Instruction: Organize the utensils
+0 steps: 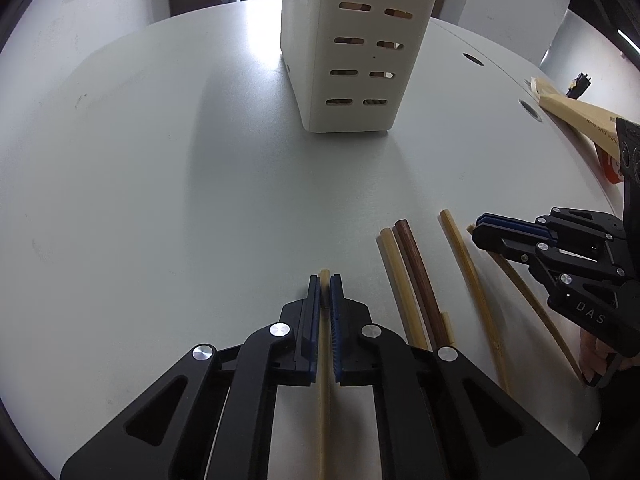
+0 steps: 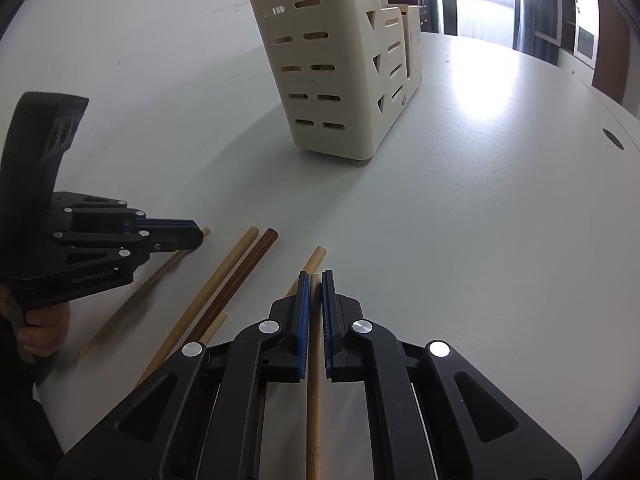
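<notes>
In the left wrist view my left gripper (image 1: 325, 280) is shut on a pale chopstick (image 1: 323, 400) that runs back between the blue pads. My right gripper (image 2: 316, 280) is shut on a bamboo chopstick (image 2: 314, 420). Between the two grippers, three loose chopsticks lie on the white table: a pale one (image 1: 396, 280), a dark brown one (image 1: 420, 280) and another pale one (image 1: 468, 272). The cream slotted utensil holder (image 1: 352, 60) stands upright farther back. Each gripper shows in the other's view: the right gripper (image 1: 480, 228) at the right, the left gripper (image 2: 196, 232) at the left.
A tan paper-wrapped item (image 1: 576, 116) lies near the table's right edge, beside round cable holes (image 1: 530, 110). A person's hand (image 2: 40, 332) holds the left gripper's handle. Open white tabletop (image 2: 480, 220) lies between the chopsticks and the holder.
</notes>
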